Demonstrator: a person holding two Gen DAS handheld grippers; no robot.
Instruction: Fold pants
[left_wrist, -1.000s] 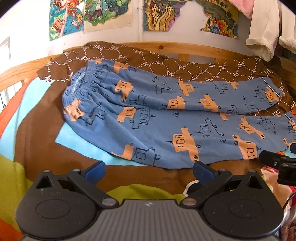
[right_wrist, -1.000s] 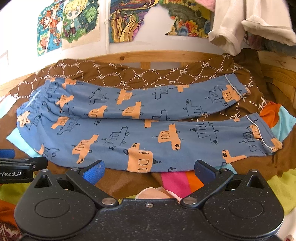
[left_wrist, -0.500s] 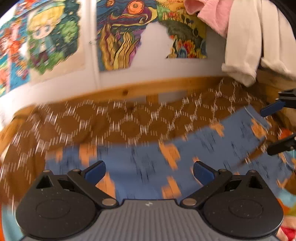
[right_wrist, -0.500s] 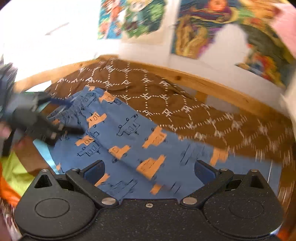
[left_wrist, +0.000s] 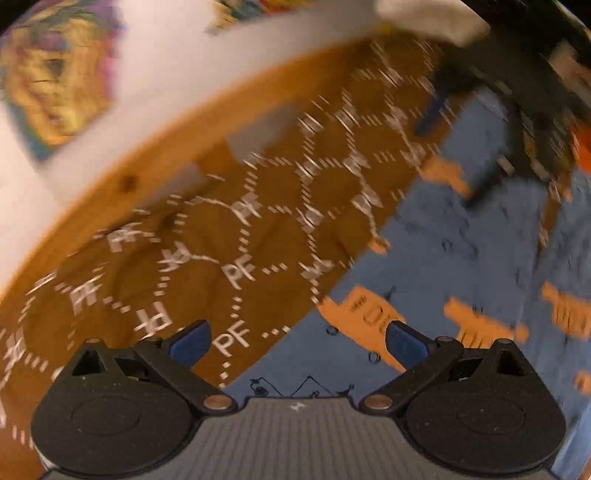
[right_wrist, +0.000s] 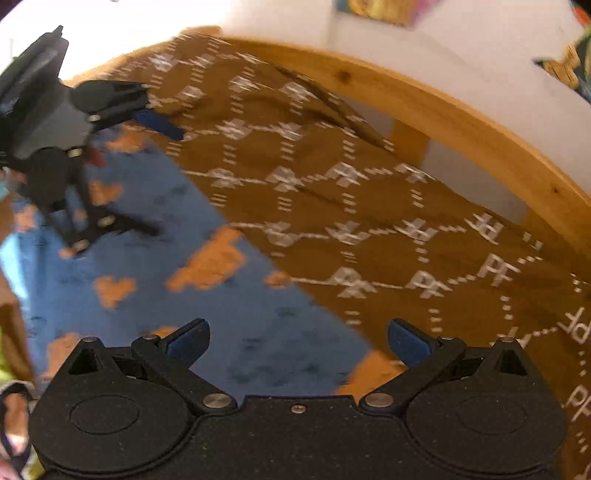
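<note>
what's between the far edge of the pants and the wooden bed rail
Only the brown PF-patterned blanket lies between the blue pants and the wooden bed rail; nothing else rests on that stretch. Both wrist views show this, most clearly the right one.

the right gripper (right_wrist: 298, 338) hangs with its blue-tipped fingers (right_wrist: 188, 339) spread wide above the far edge of the blue pants (right_wrist: 155, 295) with orange prints, which lie on a brown blanket (right_wrist: 332, 192) marked with white hexagons and "pf" letters. at upper left the left gripper (right_wrist: 151, 177), blurred, is also spread apart over the same edge. a wooden bed rail (right_wrist: 461, 118) curves behind, below a white wall (right_wrist: 424, 48).
</note>
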